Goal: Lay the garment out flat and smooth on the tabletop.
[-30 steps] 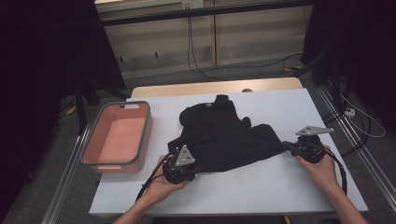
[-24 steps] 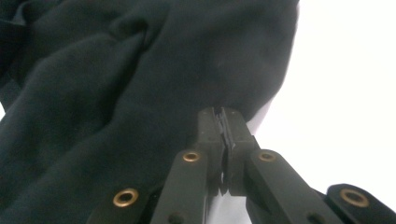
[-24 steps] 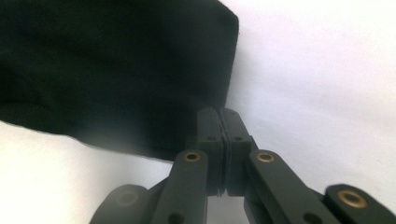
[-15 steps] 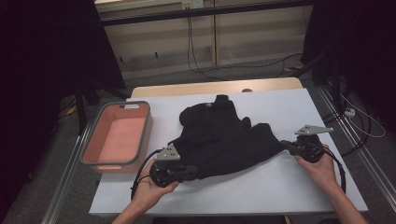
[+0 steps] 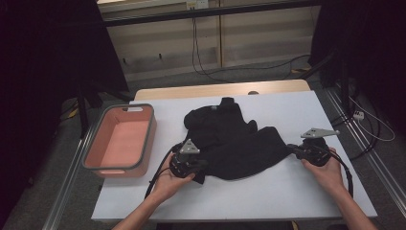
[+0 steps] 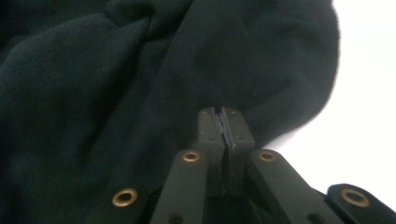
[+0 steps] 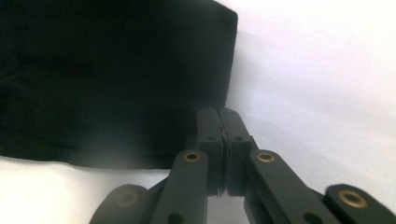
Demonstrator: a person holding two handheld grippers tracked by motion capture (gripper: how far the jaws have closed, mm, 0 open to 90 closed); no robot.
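A black fleece garment [image 5: 234, 141] lay rumpled on the middle of the white table [image 5: 268, 201], one end drawn out toward the right. The left gripper [image 5: 197, 165] sat at the garment's near-left edge; its jaws had just been closing and met on a fold of the fleece [image 6: 140, 93]. The right gripper [image 5: 293, 151] was at the garment's right corner [image 7: 116, 84], jaws pressed together with the dark cloth's edge pinched at their tips. A salmon-pink bin [image 5: 119, 143] with a grey rim stood just off the table's left edge.
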